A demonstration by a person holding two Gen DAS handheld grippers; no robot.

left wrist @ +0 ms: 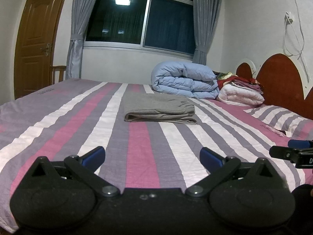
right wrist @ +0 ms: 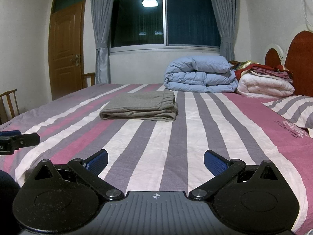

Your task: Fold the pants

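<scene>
Across the striped bed (left wrist: 58, 129) we see the grey pants (left wrist: 159, 108) folded in a neat stack mid-mattress, well ahead of our left claw (left wrist: 152, 154) and right claw (right wrist: 156, 161), both spread wide and empty.

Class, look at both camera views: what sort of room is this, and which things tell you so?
Most likely a home bedroom. A bed with a striped sheet fills the view, a red wooden headboard stands at its end, and a folded blue duvet lies on it beside the folded grey pants.
</scene>
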